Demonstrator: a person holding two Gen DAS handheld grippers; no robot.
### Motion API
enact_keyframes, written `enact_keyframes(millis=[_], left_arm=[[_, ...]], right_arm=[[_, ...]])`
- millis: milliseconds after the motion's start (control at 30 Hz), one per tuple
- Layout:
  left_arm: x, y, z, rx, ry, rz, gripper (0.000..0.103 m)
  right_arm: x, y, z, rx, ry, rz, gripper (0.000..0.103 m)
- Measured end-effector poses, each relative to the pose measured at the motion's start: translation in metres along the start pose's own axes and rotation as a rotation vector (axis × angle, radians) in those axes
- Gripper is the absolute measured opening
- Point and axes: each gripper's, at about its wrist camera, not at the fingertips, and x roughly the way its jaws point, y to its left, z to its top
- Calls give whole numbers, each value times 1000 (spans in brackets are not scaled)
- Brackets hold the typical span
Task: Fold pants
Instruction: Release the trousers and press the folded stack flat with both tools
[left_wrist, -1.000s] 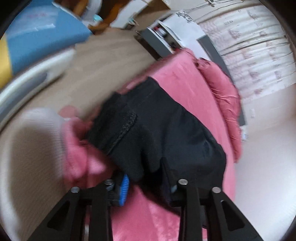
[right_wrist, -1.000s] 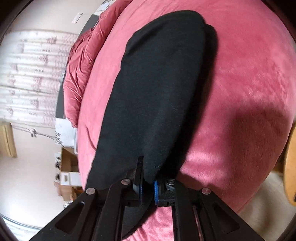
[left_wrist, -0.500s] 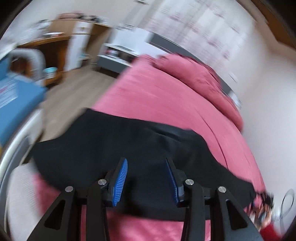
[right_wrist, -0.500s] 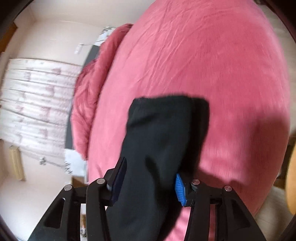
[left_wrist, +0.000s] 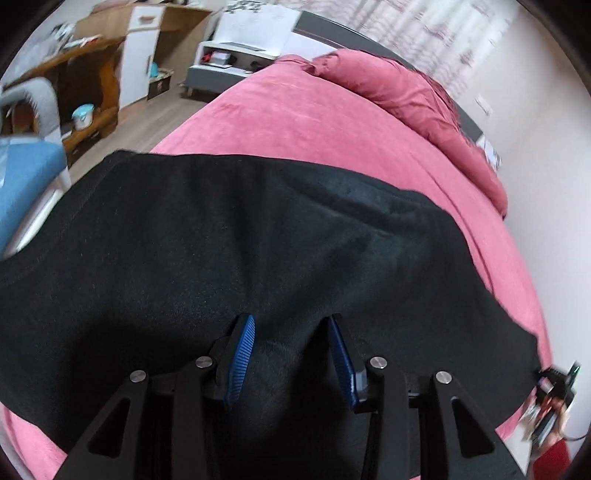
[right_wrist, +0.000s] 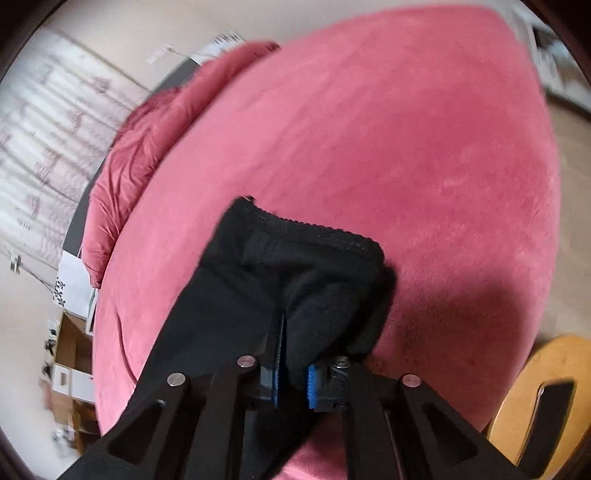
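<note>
The black fleece pants (left_wrist: 258, 251) lie spread on the pink plush bed cover (left_wrist: 295, 122), near its front edge, with their long axis running crosswise to the left gripper (left_wrist: 291, 354); this gripper hovers just over the cloth with its blue-padded jaws wide apart, holding nothing; the right gripper (right_wrist: 293, 384) has its jaws narrow, pinching a bunched end of the pants (right_wrist: 295, 280), so I judge it the nearer one to carry the fold.

My right gripper (right_wrist: 293, 384) is clamped on a bunched end of the black pants (right_wrist: 295, 280); its blue pads (right_wrist: 313, 384) press the fabric. The stitched hem edge faces away from me. The pants lie on the pink bed (right_wrist: 406, 129).
</note>
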Motion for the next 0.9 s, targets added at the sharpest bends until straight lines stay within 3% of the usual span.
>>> enact_keyframes(millis=[167,267,333,400,467,633,667,767,900], left_arm=[[-3,-8,2,-1,-18,-13,42],[-12,-15,0,3,-45,-55,42],[-12,-24,2,17,-47,-92,42],[-12,-31,-1,32,-45,-118,42],[-8,-40,2,47,-45,-134,42],[6,-55,16,93,-38,-165,43],[10,-55,18,98,-30,-157,43],[20,-47,16,86,11,-143,43],[24,-31,5,30,48,-198,43]], right_arm=[[-50,15,-15,40,-141,-211,31],[-68,60,-29,-109,-204,-235,31],[-68,104,-45,-257,-185,-173,33],[-61,154,-67,-394,-114,-47,46],[-47,205,-94,-478,10,139,58],[-4,317,-163,-587,345,512,58],[12,348,-178,-617,453,581,58],[33,398,-217,-716,583,625,58],[80,445,-248,-799,753,583,58]])
